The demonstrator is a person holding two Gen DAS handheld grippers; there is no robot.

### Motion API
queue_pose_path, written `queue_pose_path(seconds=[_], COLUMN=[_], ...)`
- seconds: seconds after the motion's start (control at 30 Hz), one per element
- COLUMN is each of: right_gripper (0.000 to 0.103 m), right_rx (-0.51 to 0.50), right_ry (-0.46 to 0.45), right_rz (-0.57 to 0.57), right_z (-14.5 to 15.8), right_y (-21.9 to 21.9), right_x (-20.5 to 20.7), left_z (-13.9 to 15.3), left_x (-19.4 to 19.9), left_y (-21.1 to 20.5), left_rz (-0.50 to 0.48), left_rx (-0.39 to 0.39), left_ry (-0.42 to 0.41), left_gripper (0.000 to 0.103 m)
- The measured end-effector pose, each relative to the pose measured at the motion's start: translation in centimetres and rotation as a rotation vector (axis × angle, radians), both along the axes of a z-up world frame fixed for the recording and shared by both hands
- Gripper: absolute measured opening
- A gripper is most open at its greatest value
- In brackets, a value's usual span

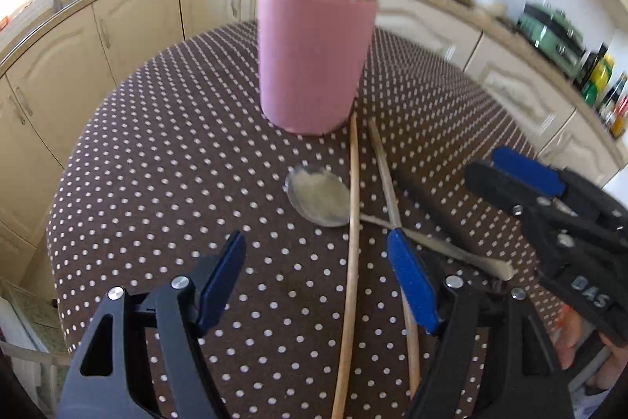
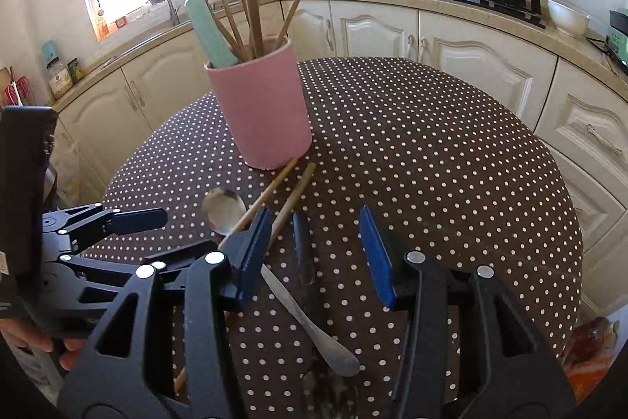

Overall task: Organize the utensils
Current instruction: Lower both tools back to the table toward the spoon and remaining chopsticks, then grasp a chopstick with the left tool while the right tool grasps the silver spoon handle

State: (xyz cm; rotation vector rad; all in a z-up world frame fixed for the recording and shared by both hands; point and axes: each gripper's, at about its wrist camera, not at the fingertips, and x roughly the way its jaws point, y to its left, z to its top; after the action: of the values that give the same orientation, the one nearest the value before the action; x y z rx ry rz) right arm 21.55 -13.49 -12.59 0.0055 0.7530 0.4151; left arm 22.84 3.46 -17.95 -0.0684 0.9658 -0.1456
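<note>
A: The loose utensils are seen lying together on the dotted tablecloth (image 1: 165, 152), just in front of the pink holder (image 1: 314, 61): a metal spoon (image 1: 318, 198), two wooden chopsticks (image 1: 353, 222) crossed over its handle, and a dark stick-like piece (image 2: 300, 242) beside them that cannot be made out clearly.

B: And the tongs?

A: The left gripper (image 1: 316, 279) is held wide, nothing between its blue pads, poised above the chopsticks. The right gripper (image 2: 316, 250) is set narrower, roughly half spread, and nothing is gripped there either; the dark piece and the spoon's handle are framed between its fingers.

B: How will these things be expected to handle?

A: The chopsticks are judged light, stiff and thin, pale bare wood, so they could roll or pivot if pinched near a tip. A hold near the middle would be favoured. The spoon is judged heavier, hard and slippery; its polished bowl is seen catching the light. It would best be taken on the flat handle, but the chopsticks lie over that, so they would likely be lifted first.

B: And the holder?

A: It is already filled with upright wooden sticks and a mint-green handle (image 2: 210, 34), so little room is left for entry.
</note>
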Motion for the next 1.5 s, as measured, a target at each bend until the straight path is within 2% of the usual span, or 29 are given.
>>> queue_pose_path(seconds=[0.03,0.07,0.1,0.2,0.23,0.27,0.3,0.33,0.57,0.73,0.83,0.9,1.03,1.1,1.13,1.17,1.4,1.5], right_gripper=[0.047,0.047,0.047,0.047,0.047,0.047,0.047,0.047,0.047,0.047,0.045,0.037,0.035,0.034,0.034,0.034,0.032,0.028], right_rx=[0.0,-0.002,-0.004,-0.003,-0.002,-0.001,0.001,0.001,-0.039,-0.126,-0.202,-0.246,-0.317,-0.338,-0.346,-0.353,-0.378,-0.386], right_ry=[0.006,0.006,0.008,0.019,0.021,0.025,0.03,0.033,0.063,0.095,0.106,0.116,0.125,0.144,0.154,0.17,0.255,0.28], right_rz=[0.001,0.0,-0.002,-0.005,-0.006,-0.007,-0.006,-0.004,0.069,0.198,0.27,0.31,0.358,0.38,0.386,0.396,0.432,0.442], right_z=[-0.1,-0.2,-0.3,-0.7,-0.8,-0.8,-0.9,-0.9,-0.8,-1.2,-1.8,-2.2,-2.2,-2.1,-2.1,-2.0,-1.6,-1.6], right_y=[-0.1,-0.3,-0.4,-0.7,-0.8,-0.9,-1.0,-0.9,1.2,4.5,6.4,7.6,9.0,9.5,9.6,9.6,9.8,9.5], right_x=[0.0,-0.1,-0.1,0.1,0.2,0.3,0.4,0.5,1.1,1.4,1.7,2.0,2.7,3.1,3.3,3.5,5.1,5.4], left_z=[-0.3,-0.7,-1.0,-1.1,-1.1,-1.1,-1.1,-1.0,0.2,1.2,0.5,-0.3,-0.5,-0.2,-0.1,0.0,-0.1,0.1], left_x=[0.3,0.5,0.8,1.2,1.2,1.2,1.3,1.5,-1.3,-3.1,-3.4,-3.5,-3.1,-2.4,-1.9,-1.3,2.5,3.6], left_y=[-0.4,-0.8,-1.1,-2.2,-2.4,-2.5,-2.5,-2.7,-0.4,1.9,2.9,4.1,5.7,5.8,5.9,5.9,4.9,4.6], left_rz=[-0.009,-0.017,-0.024,-0.032,-0.035,-0.041,-0.042,-0.041,-0.001,0.062,0.099,0.122,0.133,0.132,0.129,0.119,0.069,0.064], left_rx=[0.015,0.028,0.047,0.122,0.133,0.125,0.116,0.109,0.032,0.005,0.02,0.017,-0.042,-0.048,-0.046,-0.036,0.064,0.084], left_ry=[0.009,0.018,0.031,0.021,0.014,0.011,0.009,0.01,-0.046,-0.068,-0.04,-0.003,0.034,0.047,0.051,0.055,0.085,0.093], left_gripper=[0.072,0.064,0.062,0.053,0.041,0.033,0.017,0.007,0.007,0.005,0.005,0.005,0.006,0.014,0.029,0.032,0.032,0.032])
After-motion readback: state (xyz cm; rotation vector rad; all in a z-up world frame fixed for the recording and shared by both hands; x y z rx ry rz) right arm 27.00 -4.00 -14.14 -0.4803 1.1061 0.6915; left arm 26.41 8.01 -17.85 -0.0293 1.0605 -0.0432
